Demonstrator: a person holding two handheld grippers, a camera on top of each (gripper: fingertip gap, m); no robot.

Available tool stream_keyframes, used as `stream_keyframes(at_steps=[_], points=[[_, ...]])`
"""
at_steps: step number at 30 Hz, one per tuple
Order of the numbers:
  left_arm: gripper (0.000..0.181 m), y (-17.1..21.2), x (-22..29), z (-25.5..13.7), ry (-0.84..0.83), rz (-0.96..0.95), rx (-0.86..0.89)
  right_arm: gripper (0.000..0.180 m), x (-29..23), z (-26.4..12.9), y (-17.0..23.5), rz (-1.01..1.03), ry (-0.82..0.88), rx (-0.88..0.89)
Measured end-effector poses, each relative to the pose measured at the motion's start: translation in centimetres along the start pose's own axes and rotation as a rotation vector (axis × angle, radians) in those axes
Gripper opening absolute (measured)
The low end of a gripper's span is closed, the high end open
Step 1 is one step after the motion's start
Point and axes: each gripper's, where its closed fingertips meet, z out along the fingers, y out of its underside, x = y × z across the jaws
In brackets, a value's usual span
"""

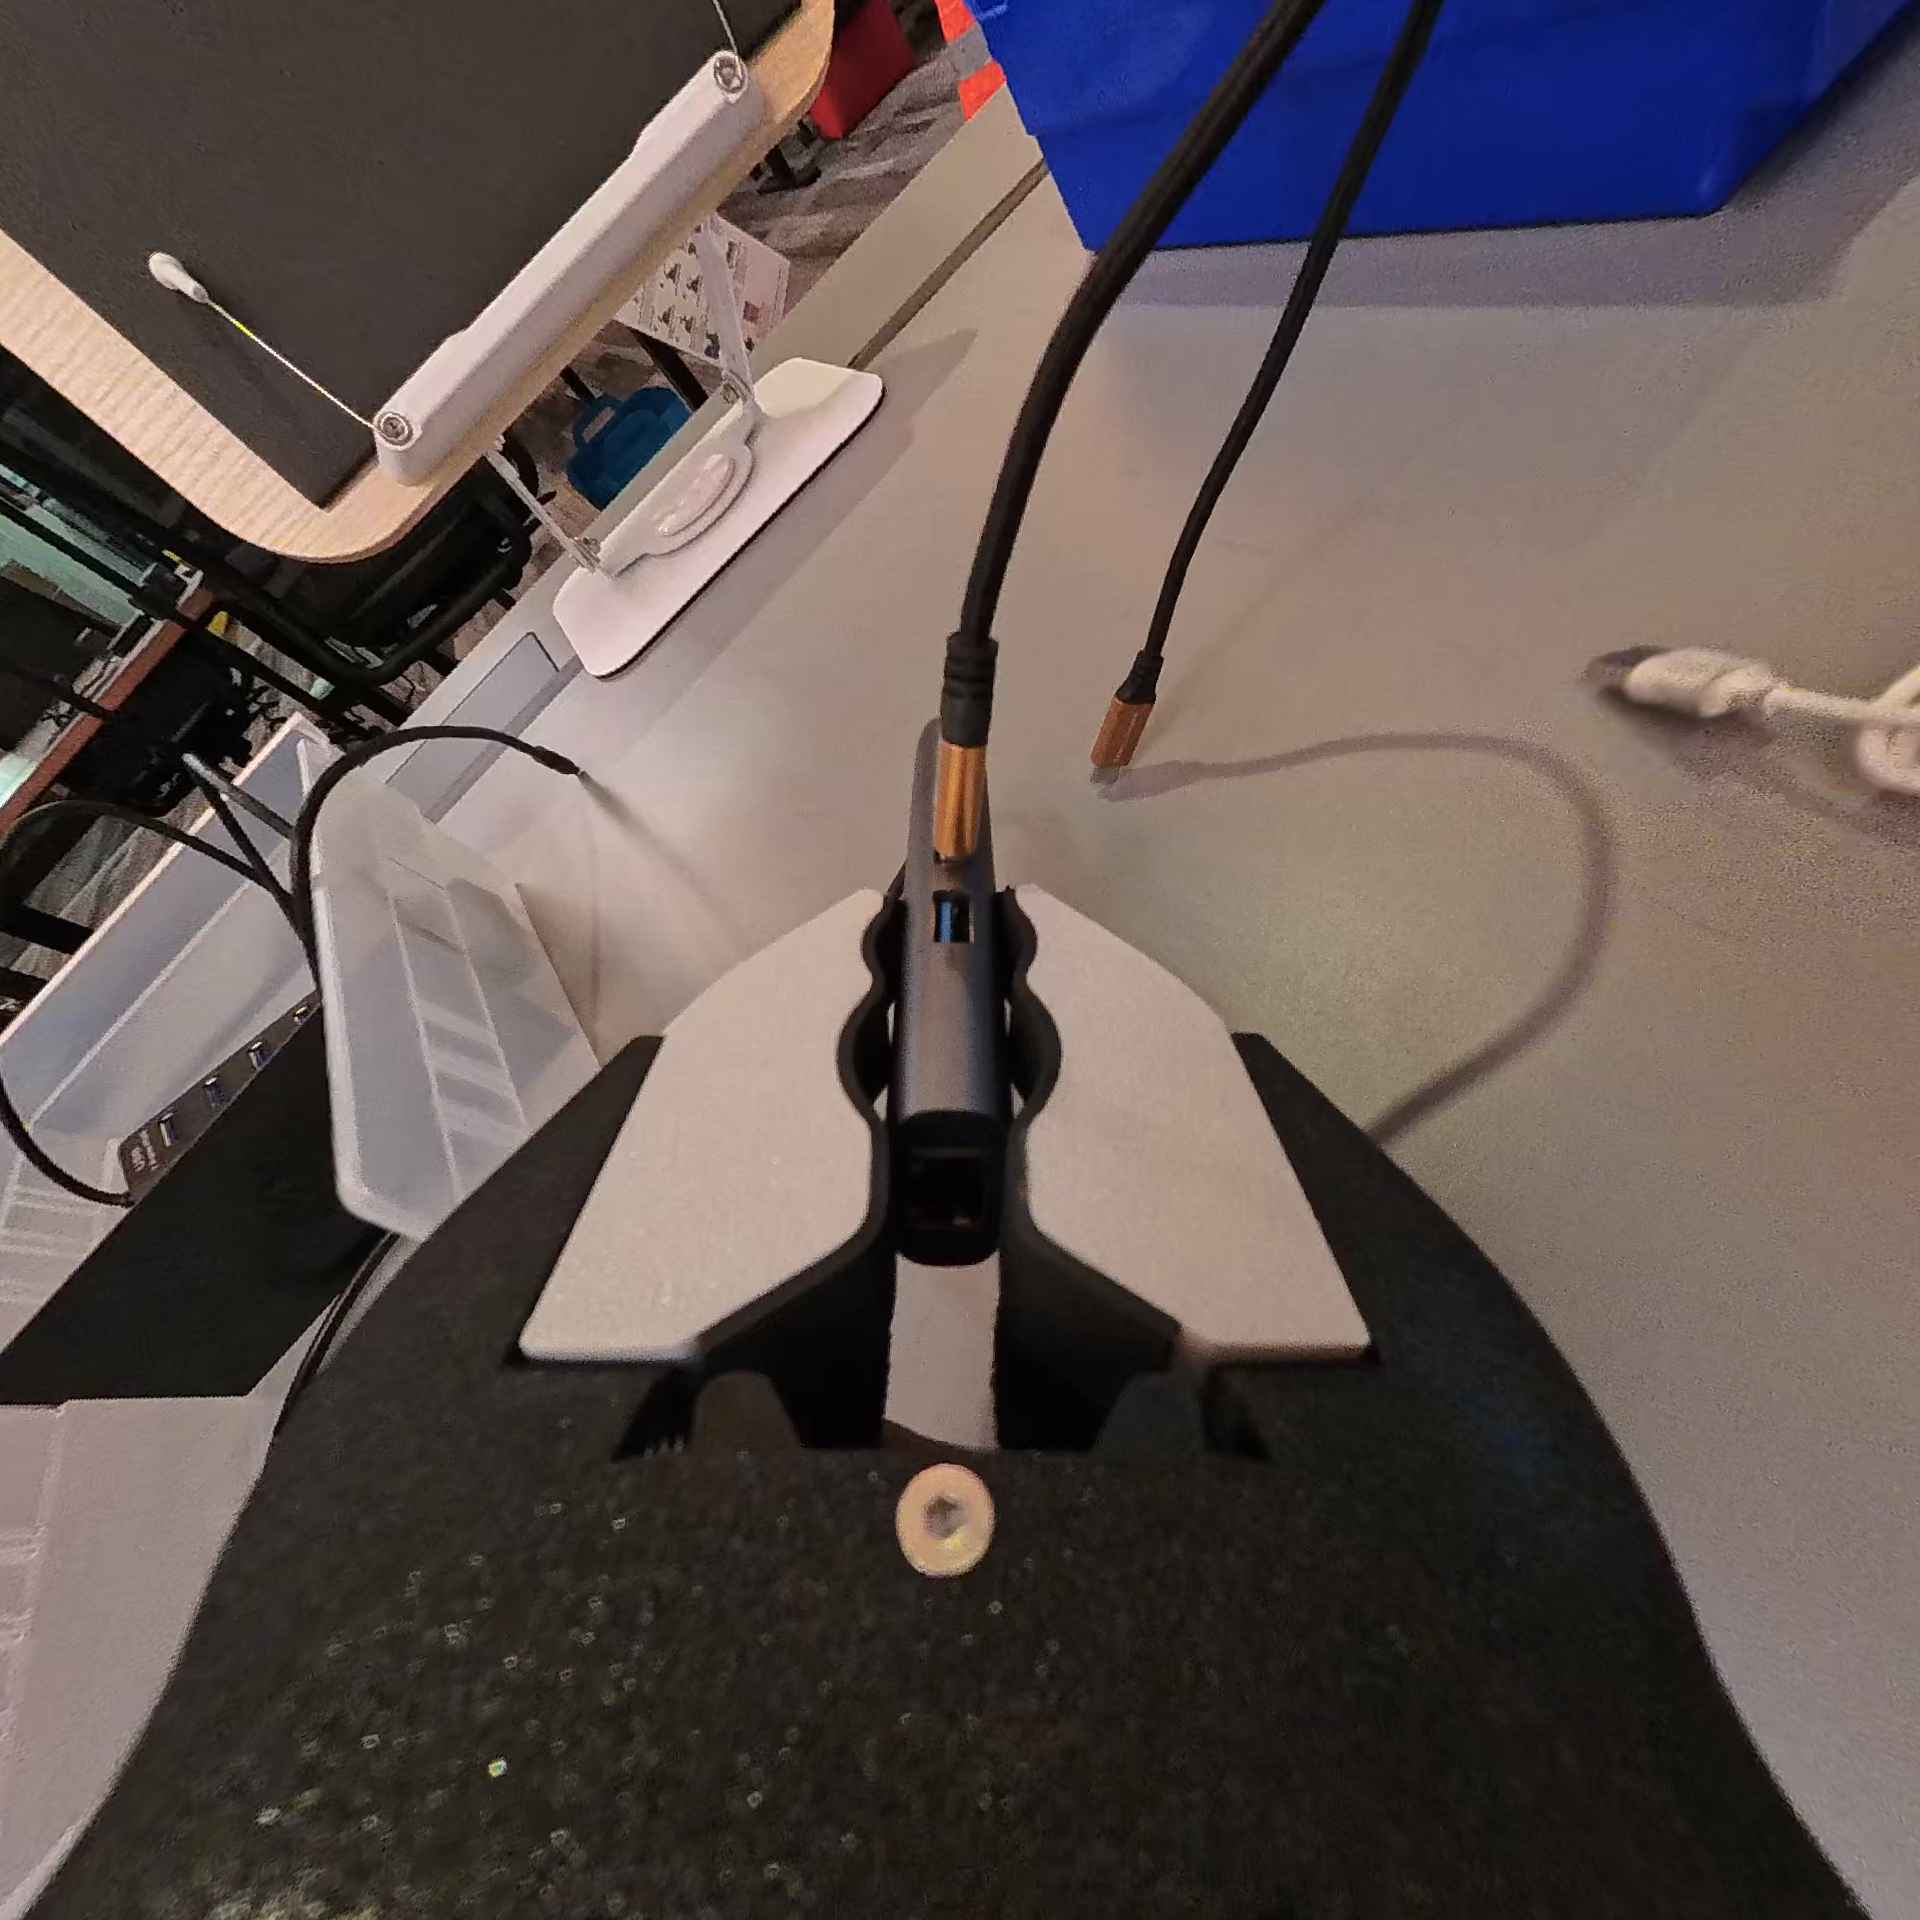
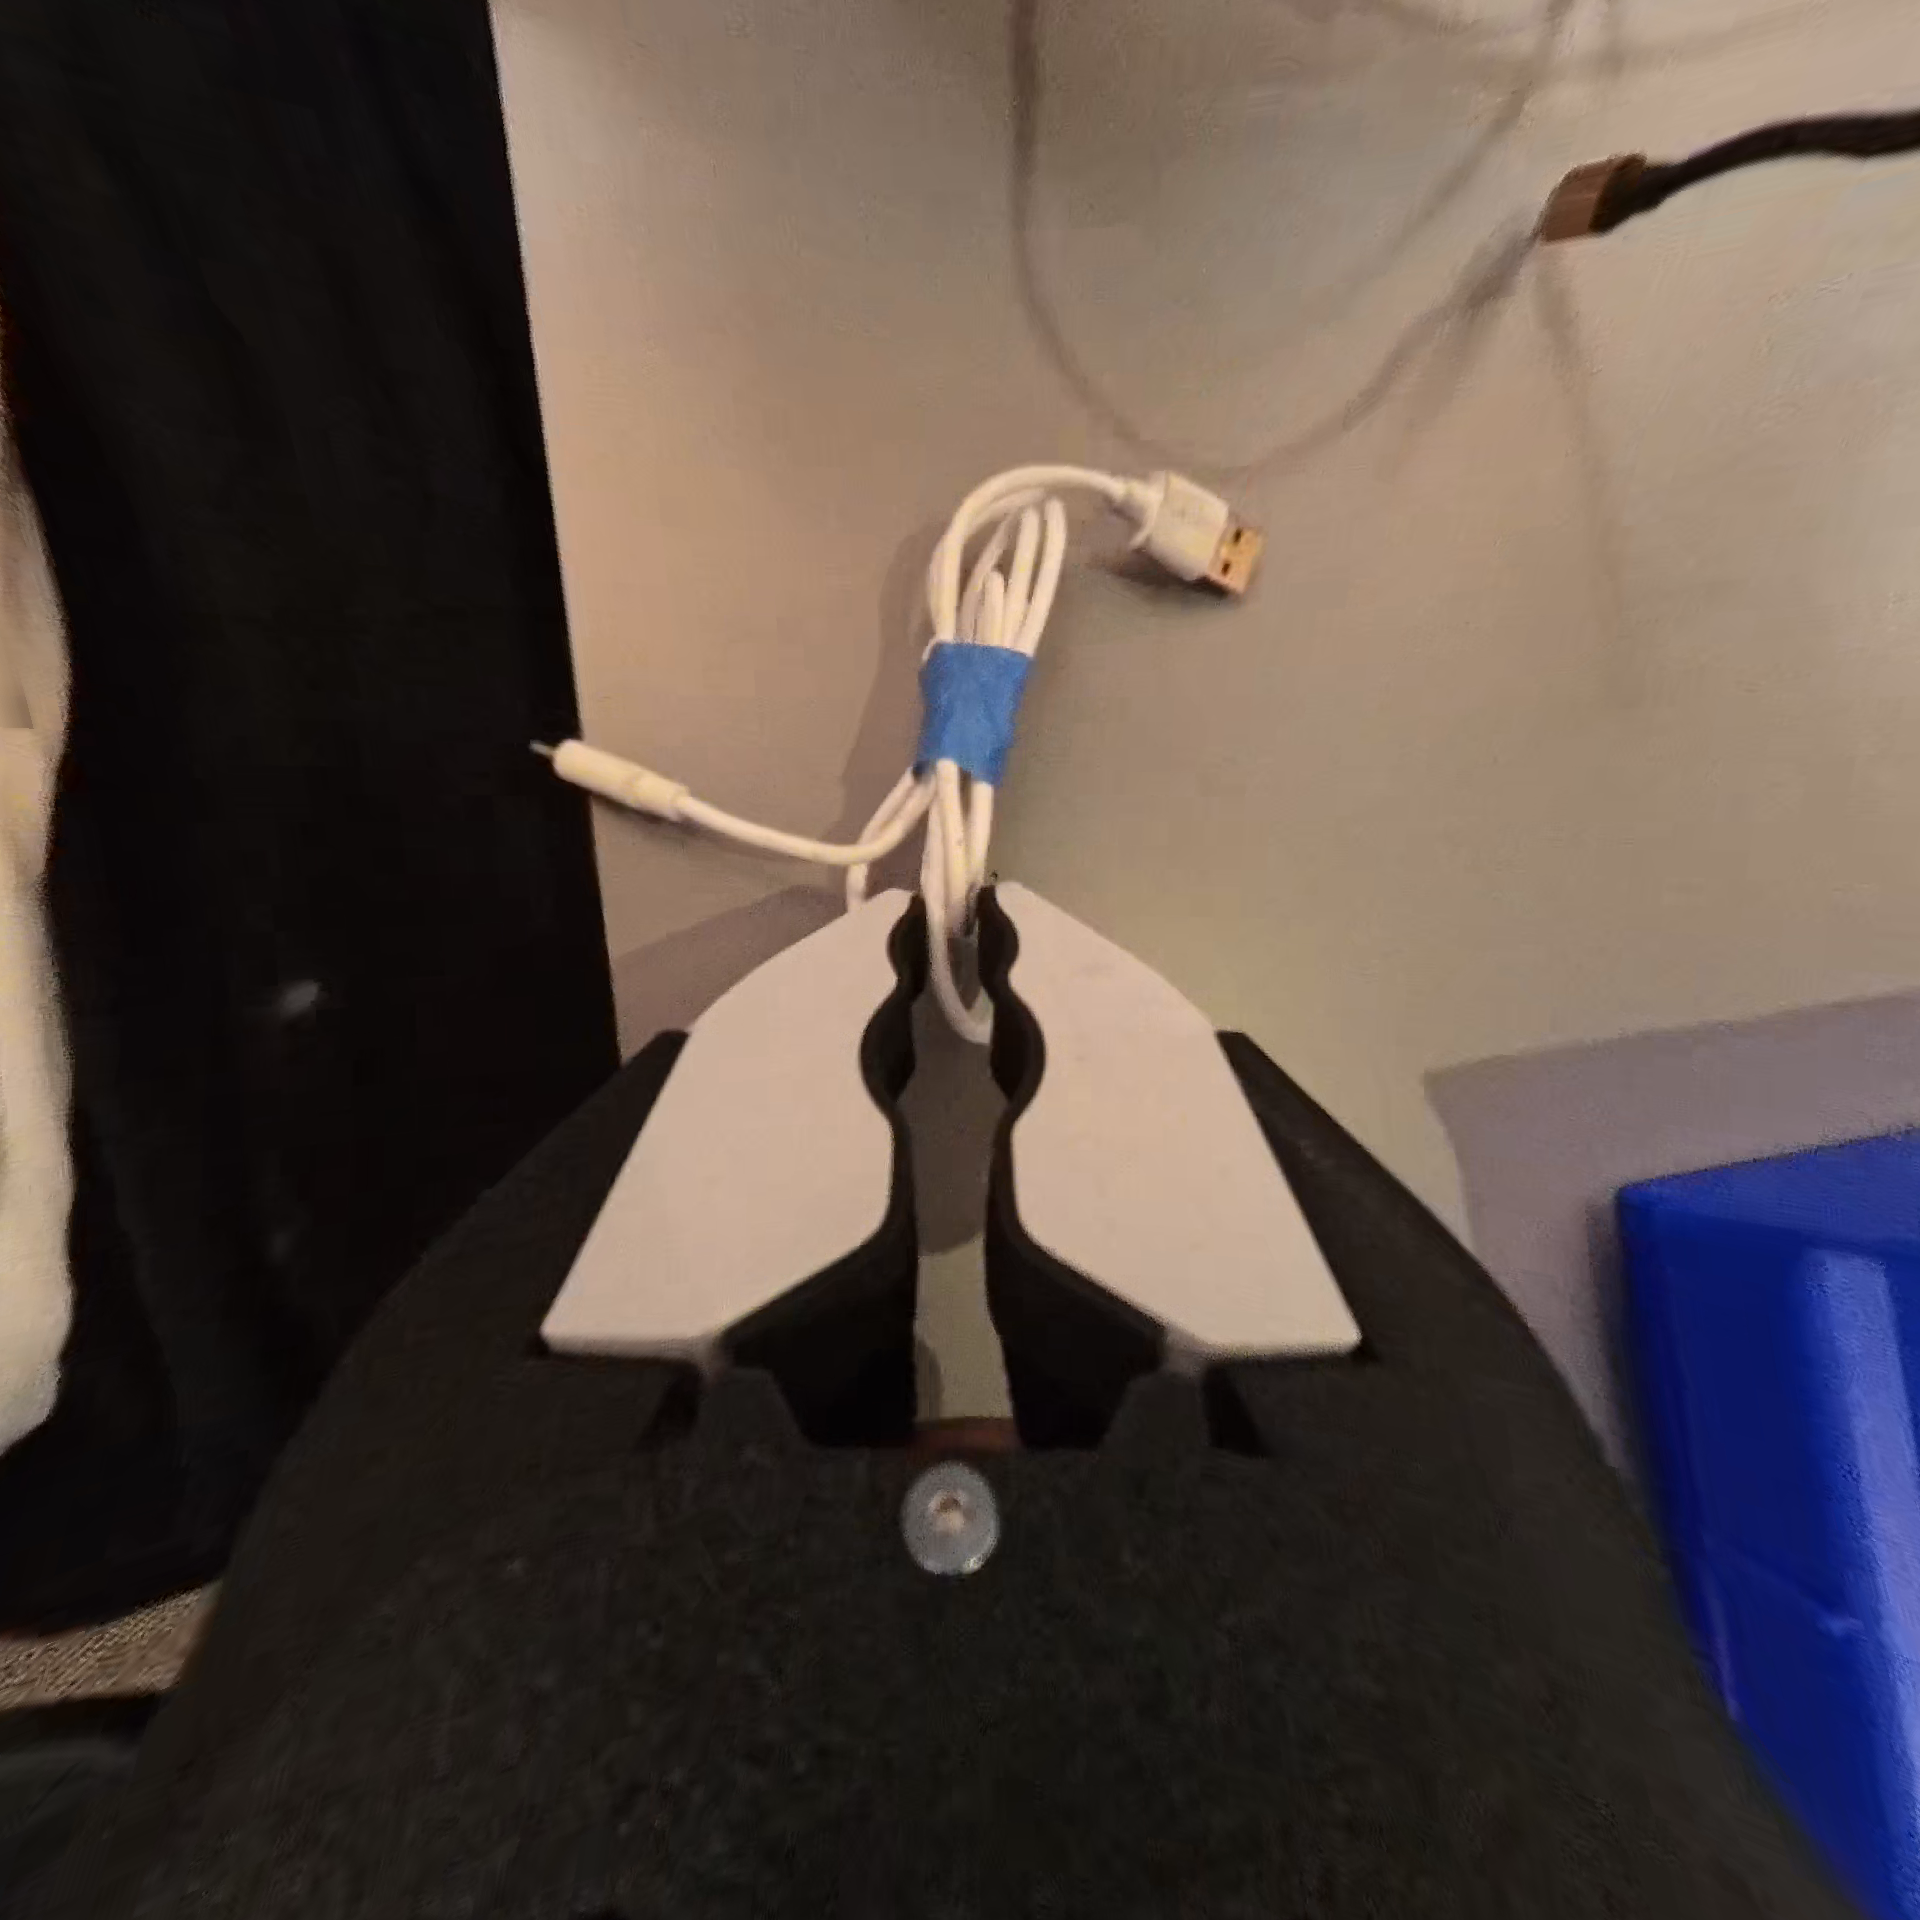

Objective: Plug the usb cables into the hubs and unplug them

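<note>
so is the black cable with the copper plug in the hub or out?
In. The copper plug sits in the hub the left gripper holds.

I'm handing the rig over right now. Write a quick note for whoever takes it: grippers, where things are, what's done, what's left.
Left gripper: shut on the grey hub, held off the table.
Right gripper: shut on the white cable, a bundle bound with blue tape; its USB plug is free.
Black cable: one copper plug sits in the hub, the other hangs loose.
Blue port is empty.
Left: plug in the white cable, then unplug both.
</note>
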Motion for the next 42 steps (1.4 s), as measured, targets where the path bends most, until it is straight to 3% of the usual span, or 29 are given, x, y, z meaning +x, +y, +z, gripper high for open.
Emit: stream_keyframes(at_steps=[5, 8, 10, 12, 14, 20, 22, 28, 34, 39, 42], points=[[0.017, 0.0, 0.3, 0.1, 0.005, 0.007, -0.007, 0.044, 2.8, -2.7, 1.1, 0.215, 0.053, 0.028], [0.017, 0.0, 0.3, 0.2, 0.004, 0.006, -0.007, 0.047, 5.0, -3.7, -0.9, 0.418, 0.217, 0.07], [0.017, 0.0, 0.3, 0.3, 0.003, 0.001, -0.008, 0.047, 4.9, -2.6, -3.2, 0.686, 0.26, 0.129], [0.017, 0.0, 0.3, 0.3, 0.003, 0.001, -0.007, 0.042, 3.0, -0.5, -6.7, 0.86, 0.193, 0.261], [0.017, -0.1, 0.4, 0.3, 0.006, 0.003, -0.006, 0.037, 3.3, 1.4, -6.3, 0.95, 0.346, 0.178], [0.017, -0.7, 0.7, -0.1, -0.009, 0.071, 0.026, 0.028, 3.9, 3.9, -4.4, 0.943, 0.517, -0.022], [0.017, -1.1, 0.8, -0.3, -0.023, 0.121, 0.051, 0.011, 3.8, 4.1, -4.2, 0.92, 0.502, -0.021], [0.017, -1.6, 1.7, -0.4, -0.019, 0.234, 0.087, 0.006, 2.7, 3.3, -6.1, 0.605, 0.343, 0.05], [0.016, -1.4, 2.1, 0.0, 0.002, 0.278, 0.08, 0.007, 2.2, -1.2, -6.4, 0.119, 0.331, -0.086], [0.017, -1.6, 3.4, -0.3, 0.027, 0.441, 0.121, 0.006, 3.5, -7.9, -8.8, 0.056, 0.338, -0.053], [0.017, -1.9, 4.2, -0.7, 0.034, 0.493, 0.139, 0.006, 5.3, -9.8, -10.7, 0.033, 0.406, -0.023]])
